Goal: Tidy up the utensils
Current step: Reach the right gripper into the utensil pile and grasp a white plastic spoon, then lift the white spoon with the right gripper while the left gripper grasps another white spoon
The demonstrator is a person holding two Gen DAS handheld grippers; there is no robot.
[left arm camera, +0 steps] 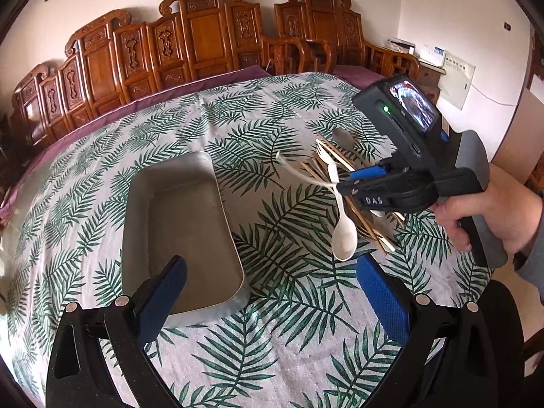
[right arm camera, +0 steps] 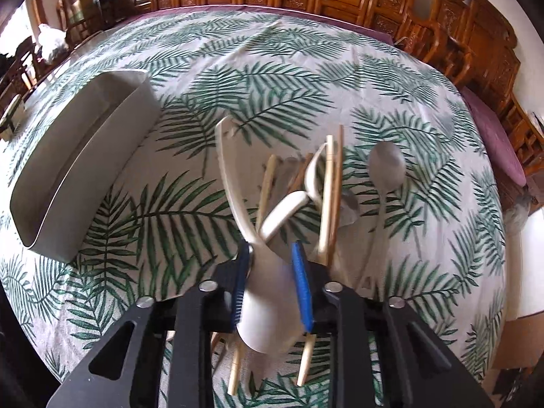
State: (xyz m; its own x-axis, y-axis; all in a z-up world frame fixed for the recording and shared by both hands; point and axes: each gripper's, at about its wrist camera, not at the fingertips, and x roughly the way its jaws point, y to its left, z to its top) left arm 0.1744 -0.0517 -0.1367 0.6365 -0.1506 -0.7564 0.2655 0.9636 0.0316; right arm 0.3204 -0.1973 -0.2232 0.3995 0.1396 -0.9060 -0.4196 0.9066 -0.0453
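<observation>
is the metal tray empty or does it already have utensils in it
Empty. The metal tray shows only its bare inside; the utensils lie piled on the tablecloth beside it.

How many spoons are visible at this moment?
2 clearly: a white spoon between the right gripper jaws, and a second spoon lying on the tablecloth right of the utensil pile. More may be hidden in that pile.
</observation>
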